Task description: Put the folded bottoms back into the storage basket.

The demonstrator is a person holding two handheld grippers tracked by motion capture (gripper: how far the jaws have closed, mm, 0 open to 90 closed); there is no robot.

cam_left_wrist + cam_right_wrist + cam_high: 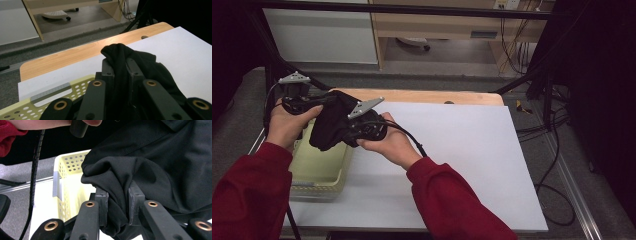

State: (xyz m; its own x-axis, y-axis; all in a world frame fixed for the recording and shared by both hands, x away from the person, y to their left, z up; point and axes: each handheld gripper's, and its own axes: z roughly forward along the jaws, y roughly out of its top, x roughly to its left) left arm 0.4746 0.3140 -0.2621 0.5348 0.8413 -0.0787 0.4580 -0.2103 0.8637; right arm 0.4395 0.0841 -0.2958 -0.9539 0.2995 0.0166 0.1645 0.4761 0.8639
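Note:
A black cloth [333, 122] hangs bunched between my two grippers above the left end of the table. My left gripper [328, 100] is shut on one fold of the black cloth [120, 58], which rises between its jaws. My right gripper [343, 134] is shut on another fold of the black cloth [117, 192], pinched between its pads. Below the cloth stands a pale yellow-green perforated basket [324, 167] [65, 173] [30, 105].
A white sheet [462, 150] covers most of the wooden table [437, 96], and it stretches out bare to the right. Black frame posts and cables [552, 165] stand along the right side. A cable [412, 140] trails over the person's right hand.

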